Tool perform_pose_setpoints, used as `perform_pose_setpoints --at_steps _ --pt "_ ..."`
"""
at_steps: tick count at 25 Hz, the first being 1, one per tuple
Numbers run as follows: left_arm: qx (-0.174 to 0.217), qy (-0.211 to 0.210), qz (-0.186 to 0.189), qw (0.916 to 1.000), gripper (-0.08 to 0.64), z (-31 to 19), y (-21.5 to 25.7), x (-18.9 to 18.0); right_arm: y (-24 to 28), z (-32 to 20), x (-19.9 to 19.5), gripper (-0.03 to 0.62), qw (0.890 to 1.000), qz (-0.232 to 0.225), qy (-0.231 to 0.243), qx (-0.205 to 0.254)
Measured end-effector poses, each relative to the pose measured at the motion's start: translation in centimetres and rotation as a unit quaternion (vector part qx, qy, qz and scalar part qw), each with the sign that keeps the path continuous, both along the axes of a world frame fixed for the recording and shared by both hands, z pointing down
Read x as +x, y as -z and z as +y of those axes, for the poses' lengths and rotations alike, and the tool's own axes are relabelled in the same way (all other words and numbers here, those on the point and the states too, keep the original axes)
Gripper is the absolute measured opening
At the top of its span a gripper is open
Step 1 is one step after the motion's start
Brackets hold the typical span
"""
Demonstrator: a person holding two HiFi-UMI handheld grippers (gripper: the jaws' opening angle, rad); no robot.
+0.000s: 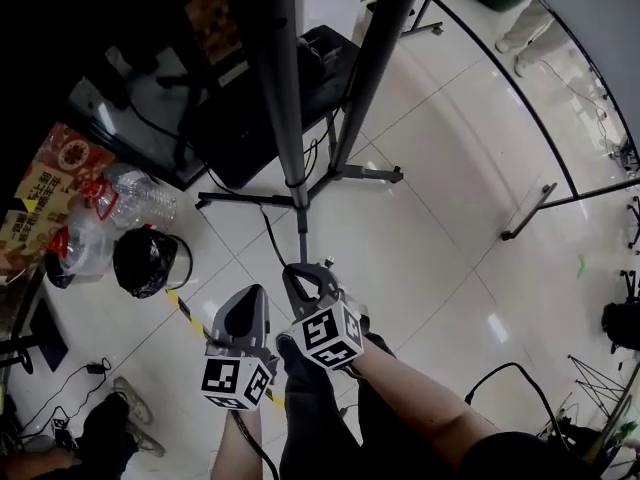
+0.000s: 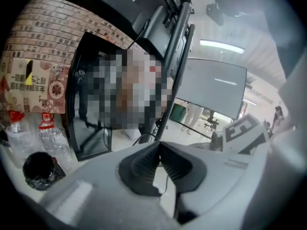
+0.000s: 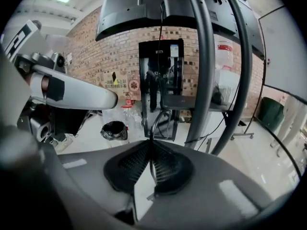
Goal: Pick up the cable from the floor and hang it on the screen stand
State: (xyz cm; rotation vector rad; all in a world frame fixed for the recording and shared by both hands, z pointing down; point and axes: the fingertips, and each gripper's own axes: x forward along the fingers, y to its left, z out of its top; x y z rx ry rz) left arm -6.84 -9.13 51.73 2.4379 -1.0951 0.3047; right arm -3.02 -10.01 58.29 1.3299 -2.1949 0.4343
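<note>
- Nearest to me, well short of the screen stand [image 1: 285,88], the left gripper [image 1: 248,303] has its pads pressed together. Its own view shows a thin black run of the cable [image 2: 166,181] caught between them.
- Just beside it, one step closer to the stand, the right gripper [image 1: 300,268] is also pinched tight on the cable [image 3: 152,123]. The cable leaves the gripper's tips and arcs up toward the stand.
- Beyond the right gripper, the cable [image 1: 272,233] runs across the pale floor tiles [image 1: 440,238] to the foot of the stand, where the legs spread out.
- I judge this to be the lifting step, with both ends of a short span held and the hanging not yet done.
- To do it well, I want both pinches firm and a little slack between them, so the span can drape as a loop.
- I would bring that loop in from my side of the stand, clear of its two slanted poles [image 3: 204,56], so nothing snags.
- High on the stand, the back of the screen [image 3: 144,8] carries brackets; I cannot tell which would serve as a hook.
- Left of the stand's foot sit a black bag [image 1: 145,261] and plastic bottles [image 1: 140,198], so any trailing cable should stay away from that side.
</note>
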Motion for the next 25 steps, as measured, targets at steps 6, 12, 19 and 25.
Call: perform_pose_setpoints --at_steps 6,12,19,25 --pt "0.016 -0.005 0.015 0.9997 0.006 0.9 6.1 3.3 8.3 0.2 3.1 0.017 0.997 0.039 0.045 0.059" --pt "0.039 0.009 0.014 0.9991 0.006 0.7 10.8 3.7 14.9 -0.1 4.7 0.017 0.985 0.086 0.1 0.115" --pt "0.068 0.019 0.009 0.9975 0.006 0.1 17.0 5.0 22.9 -0.3 5.9 0.017 0.973 0.09 0.133 0.164" --pt "0.111 0.041 0.012 0.9929 0.005 -2.0 23.1 4.7 30.3 -1.9 5.8 0.017 0.959 0.077 0.165 0.217"
